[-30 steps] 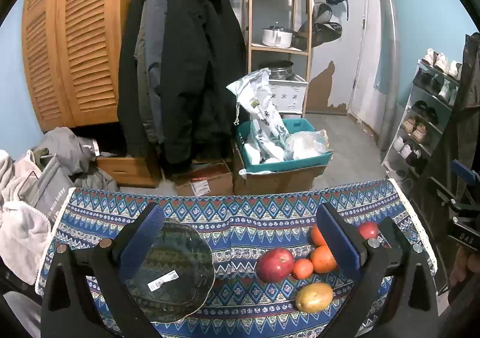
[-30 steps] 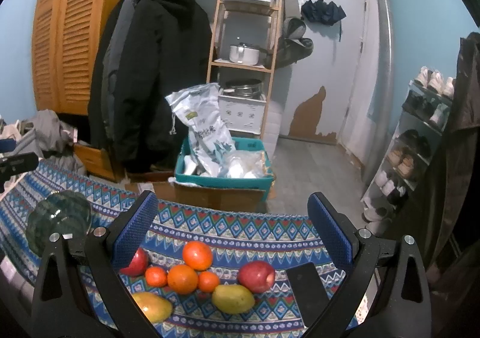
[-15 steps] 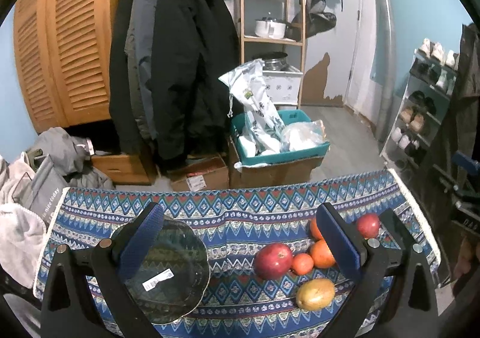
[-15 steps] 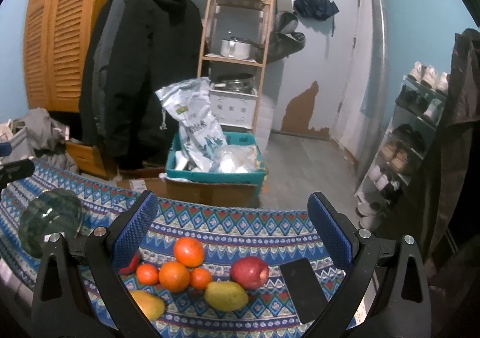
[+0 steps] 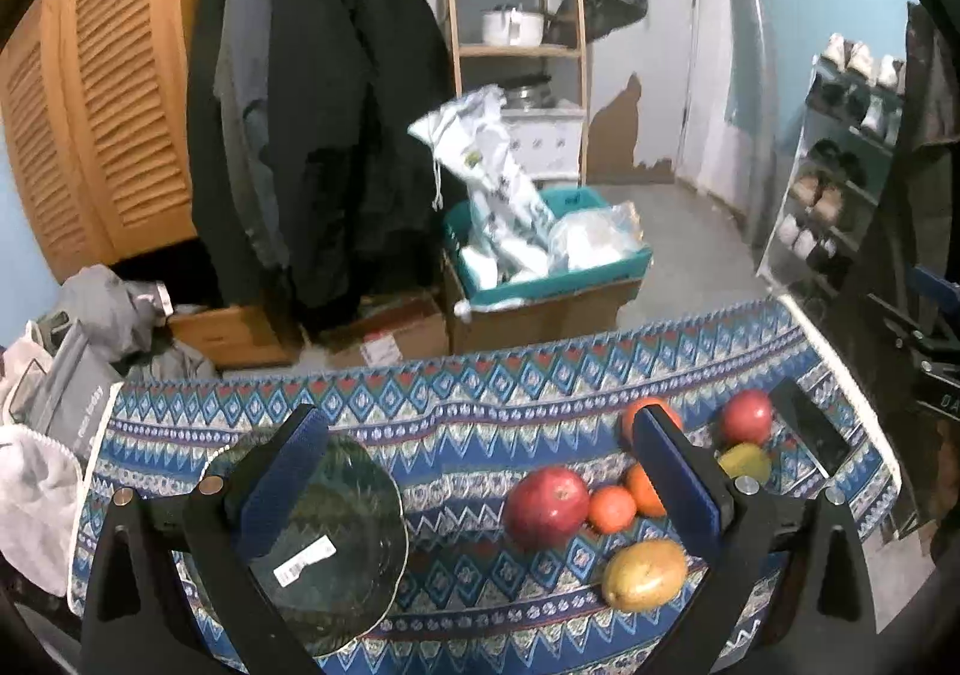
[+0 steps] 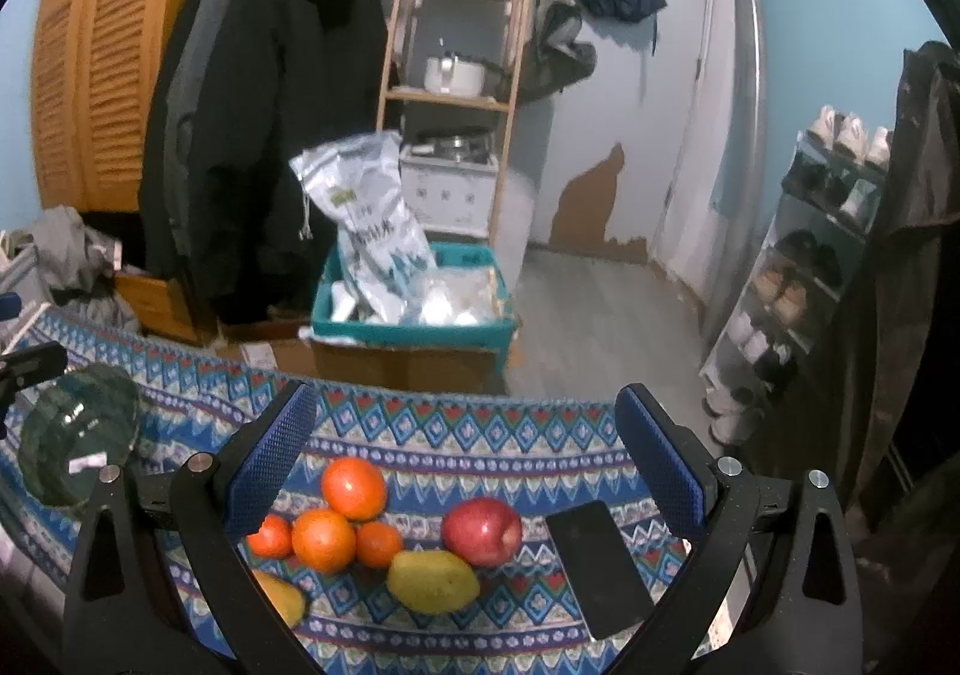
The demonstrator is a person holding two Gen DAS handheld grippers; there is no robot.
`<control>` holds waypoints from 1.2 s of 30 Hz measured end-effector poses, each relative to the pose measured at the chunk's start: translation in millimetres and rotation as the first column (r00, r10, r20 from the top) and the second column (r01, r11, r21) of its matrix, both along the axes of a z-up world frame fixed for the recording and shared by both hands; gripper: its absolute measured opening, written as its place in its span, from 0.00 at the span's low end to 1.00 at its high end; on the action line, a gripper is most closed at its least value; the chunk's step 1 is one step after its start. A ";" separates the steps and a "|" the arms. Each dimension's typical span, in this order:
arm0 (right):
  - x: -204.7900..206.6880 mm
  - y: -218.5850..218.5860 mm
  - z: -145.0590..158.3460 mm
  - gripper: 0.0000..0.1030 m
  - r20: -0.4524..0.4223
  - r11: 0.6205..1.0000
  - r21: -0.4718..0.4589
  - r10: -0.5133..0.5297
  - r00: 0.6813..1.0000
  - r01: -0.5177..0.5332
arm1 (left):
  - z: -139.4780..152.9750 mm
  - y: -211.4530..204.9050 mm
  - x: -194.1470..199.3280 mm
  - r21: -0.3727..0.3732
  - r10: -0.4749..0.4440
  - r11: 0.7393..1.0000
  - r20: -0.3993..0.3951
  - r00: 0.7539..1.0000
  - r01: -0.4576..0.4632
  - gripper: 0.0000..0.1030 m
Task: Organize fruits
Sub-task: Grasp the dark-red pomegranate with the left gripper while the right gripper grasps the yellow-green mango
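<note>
Left hand-held gripper spread, empty, above counter; glass bowl under its left finger, red apple toward its right. Right hand-held gripper spread, empty; oranges, second apple, mango, phone between its fingers.

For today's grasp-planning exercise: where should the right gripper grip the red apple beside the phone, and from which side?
Grip the red apple across its widest middle, coming down from above. It sits upright, stem dimple up, with the mango touching its lower left and the phone close on the right, so a low sideways approach looks crowded.
</note>
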State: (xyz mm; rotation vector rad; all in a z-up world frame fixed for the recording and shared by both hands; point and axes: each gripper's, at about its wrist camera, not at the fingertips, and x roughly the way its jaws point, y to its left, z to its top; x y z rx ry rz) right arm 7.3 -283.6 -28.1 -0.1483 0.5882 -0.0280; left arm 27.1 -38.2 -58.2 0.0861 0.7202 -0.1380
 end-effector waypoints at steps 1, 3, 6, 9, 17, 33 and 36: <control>2.6 -1.3 -4.6 0.97 -0.023 1.000 0.009 0.004 1.000 -0.004 | -4.3 -1.0 2.3 0.008 -0.001 1.000 -0.009 1.000 0.001 0.99; 7.4 -3.2 -15.5 0.97 -0.077 0.999 0.027 0.020 0.997 -0.018 | -13.2 -3.2 5.7 0.024 -0.012 1.000 -0.029 0.999 0.012 0.99; 16.3 -6.9 -36.6 0.97 -0.165 0.999 0.046 0.021 0.986 -0.014 | -26.8 -5.9 9.3 0.033 -0.018 0.999 -0.059 0.998 0.020 0.99; 25.8 -11.2 -58.3 0.97 -0.236 0.998 0.058 0.018 0.972 -0.004 | -39.8 -7.6 15.0 0.039 -0.019 0.999 -0.093 0.996 0.023 0.99; 40.2 -20.6 -114.4 0.96 -0.399 1.000 0.021 -0.001 0.917 0.010 | -73.6 -13.1 31.6 0.021 -0.026 0.999 -0.195 0.980 0.030 0.99; 55.3 -25.8 -181.4 0.92 -0.565 0.999 0.036 0.015 0.825 0.006 | -146.3 -34.4 60.5 0.043 -0.031 0.998 -0.349 0.937 0.049 0.98; 57.5 -24.1 -188.2 0.92 -0.576 0.999 0.040 0.024 0.817 -0.001 | -158.0 -37.8 64.0 0.055 -0.029 0.997 -0.372 0.928 0.053 0.98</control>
